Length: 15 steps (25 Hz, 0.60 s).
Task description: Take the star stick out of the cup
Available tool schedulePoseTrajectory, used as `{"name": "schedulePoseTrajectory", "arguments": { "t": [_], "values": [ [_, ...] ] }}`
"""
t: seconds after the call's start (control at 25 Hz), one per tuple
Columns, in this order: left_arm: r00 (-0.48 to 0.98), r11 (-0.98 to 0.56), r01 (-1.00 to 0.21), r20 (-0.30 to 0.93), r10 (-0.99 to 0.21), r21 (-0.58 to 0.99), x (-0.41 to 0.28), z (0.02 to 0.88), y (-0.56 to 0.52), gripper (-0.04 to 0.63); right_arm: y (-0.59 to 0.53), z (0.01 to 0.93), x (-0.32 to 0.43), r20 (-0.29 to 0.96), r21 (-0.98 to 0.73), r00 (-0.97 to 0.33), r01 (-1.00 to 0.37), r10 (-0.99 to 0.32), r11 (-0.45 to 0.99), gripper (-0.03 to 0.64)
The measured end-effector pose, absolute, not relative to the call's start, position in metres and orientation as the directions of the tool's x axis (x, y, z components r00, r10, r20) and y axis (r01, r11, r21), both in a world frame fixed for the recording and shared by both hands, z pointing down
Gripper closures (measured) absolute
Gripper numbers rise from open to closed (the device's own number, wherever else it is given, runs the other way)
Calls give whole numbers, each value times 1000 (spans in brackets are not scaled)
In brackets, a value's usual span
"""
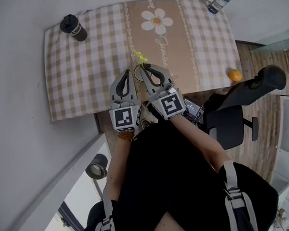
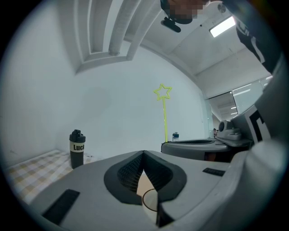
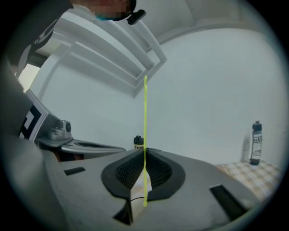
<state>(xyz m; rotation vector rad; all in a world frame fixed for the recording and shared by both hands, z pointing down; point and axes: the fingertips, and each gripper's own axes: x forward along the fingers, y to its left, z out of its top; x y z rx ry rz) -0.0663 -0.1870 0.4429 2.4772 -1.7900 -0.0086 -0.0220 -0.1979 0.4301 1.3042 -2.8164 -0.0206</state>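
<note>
The yellow-green star stick [image 3: 145, 117] stands upright, and my right gripper [image 3: 145, 151] is shut on its lower shaft; the stick's bottom end hangs free just below the pads. Its star head [image 2: 162, 92] shows high up in the left gripper view and as a small yellow shape [image 1: 139, 55] in the head view. Both grippers hover side by side over the table's near edge. The right gripper [image 1: 144, 66] is beside the left gripper [image 1: 127, 71]. The left gripper [image 2: 143, 153] is shut with nothing between its tips. No cup is recognisable; the grippers hide the cloth beneath them.
A checked tablecloth [image 1: 81, 78] with a beige flowered strip covers the table. A black bottle [image 1: 73, 27] stands at the far left corner, a clear bottle with a dark cap [image 1: 221, 0] at the far right. An orange fruit [image 1: 235, 75] and a black office chair [image 1: 235, 114] are at the right.
</note>
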Motion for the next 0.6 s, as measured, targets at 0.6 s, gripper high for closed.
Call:
{"name": "schedulePoseTrajectory", "arguments": {
  "t": [0.6],
  "values": [
    [312, -307, -948, 61, -948, 89, -65, 448, -191, 594, -203, 435, -22, 59, 3, -657, -753, -751, 659, 601]
  ]
}}
